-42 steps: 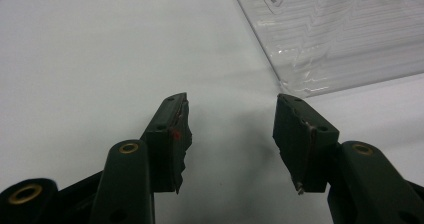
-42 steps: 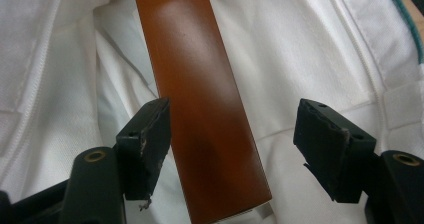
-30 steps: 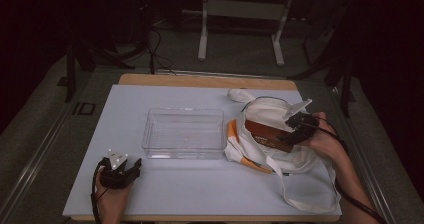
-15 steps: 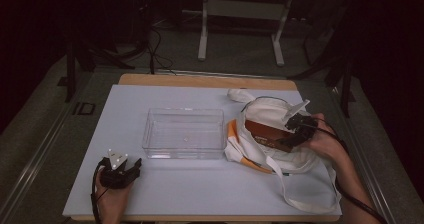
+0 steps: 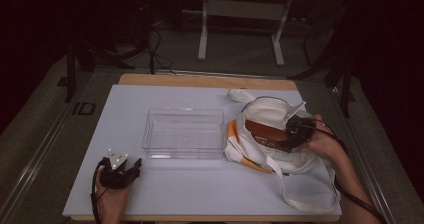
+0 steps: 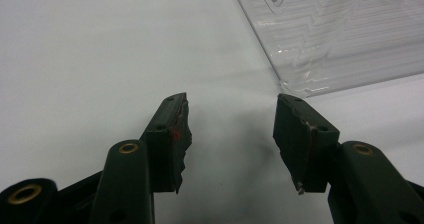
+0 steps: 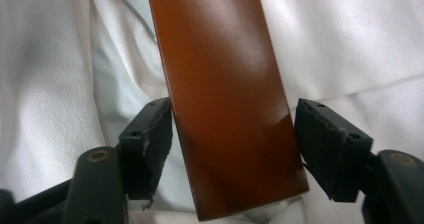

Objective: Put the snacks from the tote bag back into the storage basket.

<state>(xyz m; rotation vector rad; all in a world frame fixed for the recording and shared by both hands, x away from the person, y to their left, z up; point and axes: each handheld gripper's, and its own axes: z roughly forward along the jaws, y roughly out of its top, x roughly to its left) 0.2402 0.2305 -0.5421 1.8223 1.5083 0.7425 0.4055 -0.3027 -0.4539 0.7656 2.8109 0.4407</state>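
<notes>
Jaws of your right gripper (image 7: 232,144) have just been closing around the brown box (image 7: 225,99) inside the white bag (image 5: 272,114), left pad touching, right not yet; left gripper (image 6: 230,134) rests wide open.

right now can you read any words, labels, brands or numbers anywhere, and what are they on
None can be read.
brown box: plain glossy face, no print showing.
white bag: no lettering visible.
clear bin: ribbed plastic, no label.
left gripper and right gripper: no markings legible.
dark plate on the floor left of the table: has a mark, too small to read.
</notes>
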